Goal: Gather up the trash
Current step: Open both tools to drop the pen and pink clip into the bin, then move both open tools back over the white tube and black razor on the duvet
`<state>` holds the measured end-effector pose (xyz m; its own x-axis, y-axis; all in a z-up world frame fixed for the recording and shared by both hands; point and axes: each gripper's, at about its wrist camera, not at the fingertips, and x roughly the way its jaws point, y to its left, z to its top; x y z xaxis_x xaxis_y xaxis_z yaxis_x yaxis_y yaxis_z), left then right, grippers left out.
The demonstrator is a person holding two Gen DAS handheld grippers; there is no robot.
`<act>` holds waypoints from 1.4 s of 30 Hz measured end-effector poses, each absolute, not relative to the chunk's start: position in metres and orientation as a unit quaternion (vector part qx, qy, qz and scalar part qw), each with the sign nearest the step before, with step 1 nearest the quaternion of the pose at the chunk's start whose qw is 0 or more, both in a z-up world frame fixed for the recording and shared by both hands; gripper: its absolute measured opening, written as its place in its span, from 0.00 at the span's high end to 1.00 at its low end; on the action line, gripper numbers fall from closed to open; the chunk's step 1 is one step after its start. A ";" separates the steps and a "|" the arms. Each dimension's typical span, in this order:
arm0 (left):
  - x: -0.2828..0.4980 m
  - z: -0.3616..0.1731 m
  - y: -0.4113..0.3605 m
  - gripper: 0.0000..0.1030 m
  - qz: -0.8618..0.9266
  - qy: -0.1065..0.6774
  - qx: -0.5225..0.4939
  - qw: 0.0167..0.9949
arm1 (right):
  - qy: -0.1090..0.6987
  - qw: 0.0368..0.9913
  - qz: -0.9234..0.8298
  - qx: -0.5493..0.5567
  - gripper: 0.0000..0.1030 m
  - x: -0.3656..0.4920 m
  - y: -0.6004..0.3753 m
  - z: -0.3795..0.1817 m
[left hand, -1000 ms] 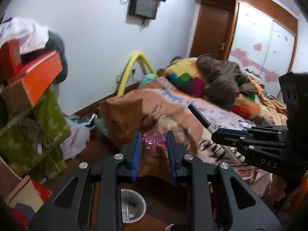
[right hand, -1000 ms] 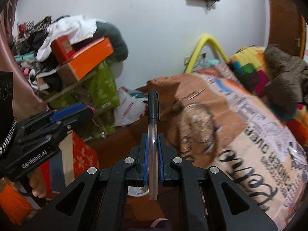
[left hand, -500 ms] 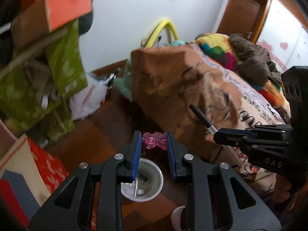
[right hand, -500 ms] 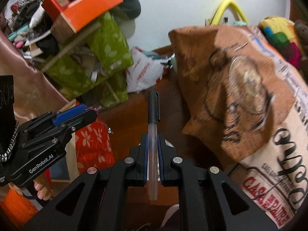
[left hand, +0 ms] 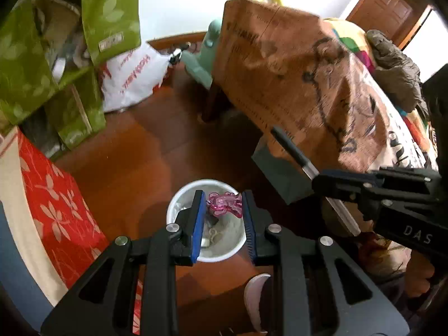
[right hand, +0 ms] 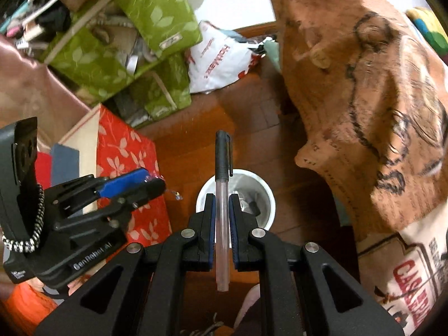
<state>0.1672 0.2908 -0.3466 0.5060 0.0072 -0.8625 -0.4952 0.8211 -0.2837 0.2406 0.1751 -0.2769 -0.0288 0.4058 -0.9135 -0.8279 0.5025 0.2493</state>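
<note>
Left wrist view: left gripper (left hand: pixel 221 214) over white bin (left hand: pixel 179 204), jaws pinching pink trinket (left hand: pixel 224 205) | right gripper (right hand: pixel 221 219) alongside, jaws pinching pen (right hand: pixel 222 187)

A reddish wooden floor (left hand: pixel 134 162) carries a white bin (left hand: pixel 179 204) near the camera, a white plastic bag (left hand: pixel 131 75) at the far wall, and green leaf-print boxes (right hand: pixel 156 89) left.
</note>
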 end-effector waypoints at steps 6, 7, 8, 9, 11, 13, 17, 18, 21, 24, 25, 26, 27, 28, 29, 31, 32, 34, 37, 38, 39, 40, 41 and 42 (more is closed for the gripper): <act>0.167 -0.362 0.296 0.75 0.155 0.483 -0.269 0.818 | 0.568 0.635 0.465 -0.240 0.91 0.236 0.198 -0.296; 0.168 -0.364 0.296 0.75 0.154 0.484 -0.275 0.816 | 0.565 0.636 0.460 -0.255 0.91 0.235 0.200 -0.299; 0.169 -0.366 0.296 0.75 0.152 0.485 -0.280 0.814 | 0.563 0.636 0.456 -0.266 0.90 0.233 0.201 -0.303; 0.169 -0.368 0.296 0.75 0.151 0.487 -0.282 0.812 | 0.564 0.635 0.455 -0.270 0.88 0.233 0.201 -0.306; 0.170 -0.371 0.294 0.75 0.154 0.491 -0.278 0.811 | 0.572 0.629 0.449 -0.274 0.78 0.234 0.199 -0.312; 0.171 -0.375 0.293 0.75 0.155 0.494 -0.278 0.809 | 0.573 0.632 0.447 -0.270 0.71 0.236 0.195 -0.314; 0.175 -0.380 0.293 0.75 0.155 0.502 -0.282 0.803 | 0.571 0.640 0.444 -0.260 0.71 0.241 0.187 -0.308; 0.177 -0.381 0.293 0.75 0.153 0.504 -0.283 0.801 | 0.570 0.642 0.443 -0.258 0.71 0.242 0.186 -0.307; 0.182 -0.384 0.293 0.70 0.151 0.514 -0.284 0.795 | 0.565 0.651 0.438 -0.254 0.71 0.247 0.180 -0.300; 0.187 -0.386 0.293 0.57 0.154 0.528 -0.295 0.781 | 0.561 0.658 0.438 -0.247 0.71 0.250 0.174 -0.291; 0.187 -0.385 0.293 0.57 0.156 0.526 -0.295 0.782 | 0.561 0.659 0.438 -0.245 0.71 0.251 0.173 -0.289; 0.187 -0.384 0.292 0.57 0.158 0.526 -0.292 0.783 | 0.558 0.661 0.439 -0.241 0.71 0.252 0.170 -0.286; 0.187 -0.380 0.290 0.57 0.162 0.526 -0.287 0.785 | 0.556 0.664 0.440 -0.239 0.71 0.252 0.167 -0.283; 0.186 -0.377 0.290 0.57 0.164 0.524 -0.284 0.786 | 0.552 0.667 0.441 -0.237 0.71 0.252 0.164 -0.280; 0.184 -0.372 0.288 0.57 0.165 0.521 -0.282 0.789 | 0.550 0.668 0.442 -0.237 0.71 0.252 0.161 -0.278; 0.182 -0.361 0.285 0.57 0.166 0.516 -0.273 0.795 | 0.545 0.674 0.442 -0.234 0.71 0.252 0.156 -0.273; 0.182 -0.356 0.284 0.57 0.169 0.514 -0.267 0.797 | 0.544 0.675 0.443 -0.230 0.71 0.253 0.154 -0.271; 0.180 -0.343 0.281 0.57 0.175 0.508 -0.258 0.803 | 0.542 0.679 0.445 -0.217 0.71 0.254 0.145 -0.263; 0.180 -0.324 0.277 0.57 0.175 0.496 -0.257 0.810 | 0.531 0.690 0.446 -0.206 0.71 0.255 0.132 -0.249; 0.180 -0.318 0.274 0.57 0.176 0.492 -0.255 0.813 | 0.526 0.695 0.445 -0.204 0.71 0.256 0.128 -0.244; 0.180 -0.314 0.272 0.57 0.176 0.489 -0.253 0.816 | 0.521 0.701 0.443 -0.203 0.71 0.256 0.123 -0.240; 0.181 -0.305 0.267 0.57 0.176 0.484 -0.248 0.820 | 0.516 0.707 0.440 -0.201 0.71 0.256 0.118 -0.235; 0.182 -0.299 0.265 0.57 0.175 0.481 -0.247 0.823 | 0.512 0.712 0.438 -0.197 0.71 0.258 0.111 -0.229; 0.184 -0.290 0.260 0.57 0.172 0.476 -0.241 0.828 | 0.511 0.714 0.437 -0.194 0.71 0.259 0.106 -0.226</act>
<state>0.1841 0.2595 -0.2895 0.4868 0.0559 -0.8717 -0.5149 0.8245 -0.2347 0.2592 0.1058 -0.2260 0.0955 0.4269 -0.8992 -0.8229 0.5422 0.1700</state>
